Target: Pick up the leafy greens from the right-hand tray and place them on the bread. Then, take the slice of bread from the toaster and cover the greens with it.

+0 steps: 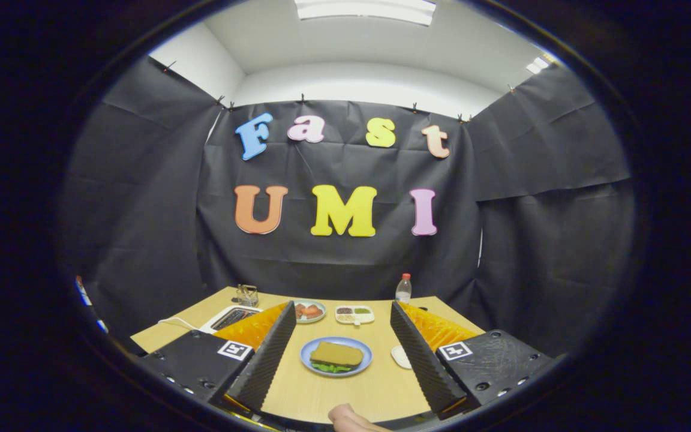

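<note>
Hovering above the wooden table, the gripper holds its fingers spread wide apart, grasping nothing. Between them sits a blue plate carrying a slice of bread, with the leafy greens peeking out beneath its near edge — what lies under them is hidden. A fingertip shows at the table's near edge. Beyond the left finger the toaster is partly covered. The water bottle has a label too small to read.

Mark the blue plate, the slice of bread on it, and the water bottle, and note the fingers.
blue plate [364, 364]: gripper view, bare right rim.
slice of bread [337, 353]: gripper view, top face.
water bottle [403, 291]: gripper view, body.
hand-held gripper [336, 393]: gripper view, fingers open.
</note>
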{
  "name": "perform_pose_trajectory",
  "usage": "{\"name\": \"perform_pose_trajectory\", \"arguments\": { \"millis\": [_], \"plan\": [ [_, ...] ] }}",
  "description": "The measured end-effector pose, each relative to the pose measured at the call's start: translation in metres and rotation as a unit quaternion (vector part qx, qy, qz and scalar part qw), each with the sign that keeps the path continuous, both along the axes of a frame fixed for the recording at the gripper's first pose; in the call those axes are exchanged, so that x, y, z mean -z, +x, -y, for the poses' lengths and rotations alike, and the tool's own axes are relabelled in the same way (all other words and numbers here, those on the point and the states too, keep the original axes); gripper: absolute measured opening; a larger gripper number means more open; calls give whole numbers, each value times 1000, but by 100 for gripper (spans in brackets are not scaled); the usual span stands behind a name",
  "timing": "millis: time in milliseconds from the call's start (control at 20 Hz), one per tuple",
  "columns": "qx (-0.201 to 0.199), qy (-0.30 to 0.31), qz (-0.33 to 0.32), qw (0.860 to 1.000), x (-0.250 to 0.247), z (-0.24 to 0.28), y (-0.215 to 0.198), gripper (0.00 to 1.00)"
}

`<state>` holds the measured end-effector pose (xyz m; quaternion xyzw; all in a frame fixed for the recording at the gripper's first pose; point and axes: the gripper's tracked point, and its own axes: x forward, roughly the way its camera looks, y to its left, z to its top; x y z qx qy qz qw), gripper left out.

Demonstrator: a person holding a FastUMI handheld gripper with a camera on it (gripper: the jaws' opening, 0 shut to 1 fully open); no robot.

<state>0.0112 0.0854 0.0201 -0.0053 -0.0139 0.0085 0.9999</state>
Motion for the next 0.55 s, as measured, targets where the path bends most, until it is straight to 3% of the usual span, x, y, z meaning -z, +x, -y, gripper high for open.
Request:
{"name": "perform_pose_trajectory", "arguments": {
  "millis": [250, 550],
  "plan": [
    [18, -4, -14, 1000, 8, 15, 8, 96],
    [11, -1, -24, 1000, 15, 18, 9, 95]
  ]
}}
